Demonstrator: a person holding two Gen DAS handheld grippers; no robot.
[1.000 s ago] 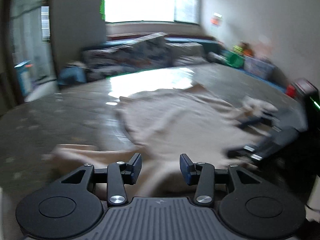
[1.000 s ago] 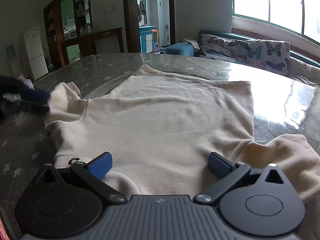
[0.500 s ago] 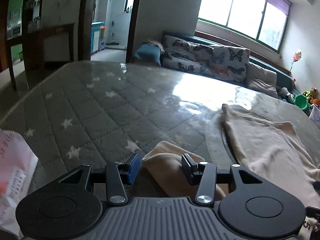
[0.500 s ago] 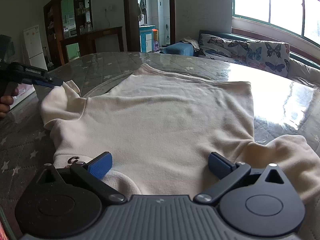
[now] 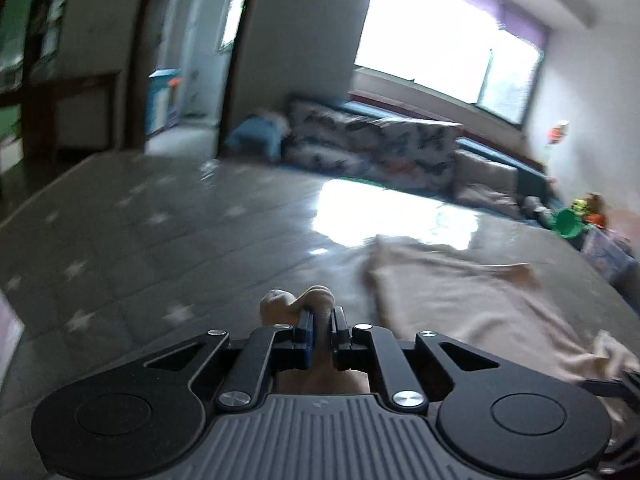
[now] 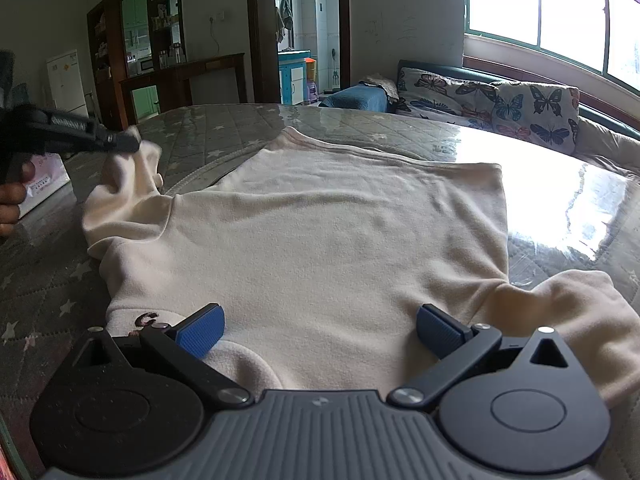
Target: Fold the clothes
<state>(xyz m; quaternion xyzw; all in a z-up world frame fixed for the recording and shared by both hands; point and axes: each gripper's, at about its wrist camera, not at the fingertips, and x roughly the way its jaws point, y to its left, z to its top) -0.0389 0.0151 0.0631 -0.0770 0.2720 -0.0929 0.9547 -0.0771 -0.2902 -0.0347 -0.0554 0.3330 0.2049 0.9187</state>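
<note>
A cream sweater [image 6: 340, 232] lies spread flat on the star-patterned mattress [image 6: 48, 280], collar toward the right wrist camera. My right gripper [image 6: 320, 324] hovers just above the collar end, jaws wide open with nothing gripped. My left gripper [image 5: 321, 316] is shut on the cuff of the left sleeve [image 5: 296, 298], which bunches up past the fingertips. In the right wrist view the left gripper [image 6: 120, 144] holds that sleeve [image 6: 132, 176] lifted off the mattress at the far left, a hand [image 6: 10, 196] behind it. The sweater's body [image 5: 460, 300] stretches off to the right in the left wrist view.
A sofa with butterfly cushions [image 6: 500, 100] runs along the far side under the window. A pink-and-white package [image 6: 44, 176] sits at the mattress's left edge. Green toys [image 5: 570, 222] lie at the far right. The other sleeve [image 6: 580, 320] is bunched at the right.
My left gripper has shut on the sleeve cuff that lay between its open jaws, and has raised it off the mattress. The right gripper has kept still.
</note>
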